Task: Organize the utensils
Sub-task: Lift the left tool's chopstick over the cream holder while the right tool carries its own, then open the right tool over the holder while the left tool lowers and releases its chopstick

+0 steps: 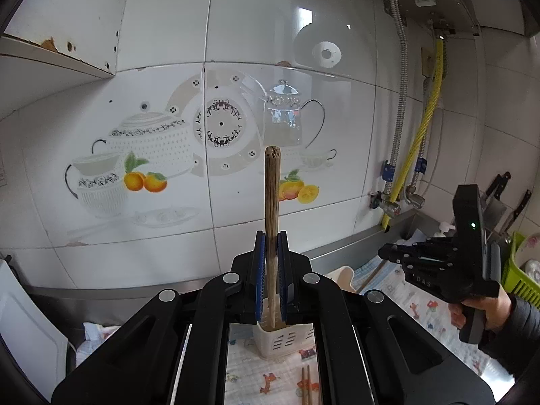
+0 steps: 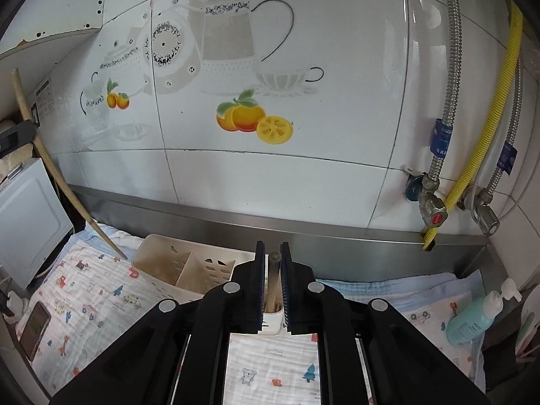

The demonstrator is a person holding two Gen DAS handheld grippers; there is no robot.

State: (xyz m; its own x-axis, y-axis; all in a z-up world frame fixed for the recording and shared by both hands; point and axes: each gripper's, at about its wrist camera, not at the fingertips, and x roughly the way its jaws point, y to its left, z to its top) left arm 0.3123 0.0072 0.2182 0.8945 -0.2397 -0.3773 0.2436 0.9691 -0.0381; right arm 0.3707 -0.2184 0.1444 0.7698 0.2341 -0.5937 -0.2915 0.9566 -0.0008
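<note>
1. Left tool (image 1: 271, 270): closed on a wooden chopstick (image 1: 272, 182), which stands nearly upright between the blue pads (image 1: 259, 270). Its lower tip sits in or just over the mouth of the caddy (image 1: 287, 341) directly below; which one cannot be told.
2. Right tool (image 2: 272, 280): its jaws stand narrowly apart around another chopstick (image 2: 274, 270). Whether the pads press on it cannot be told. This stick also points down into a white holder under the jaws.
3. Loose sticks (image 1: 306, 384): a pair lies flat on the printed cloth (image 2: 94, 303) in front of the caddy, not yet stowed.
4. Caddy, right view (image 2: 189, 270): a cream plastic box with a divider and slotted walls, standing on the cloth-covered worktop (image 2: 388, 253).
5. Handling, as a judgement: the chopstick appears light, stiff and thin, with a worn top end. A hold near mid-length, as in the left tool, probably keeps it upright; a hold near an end would likely let it swing. Smooth wood may slide through the pads if the grip eases.
6. Behind: a tiled wall (image 1: 168, 67) with teapot decals, and pipes (image 2: 449, 67) at right.
</note>
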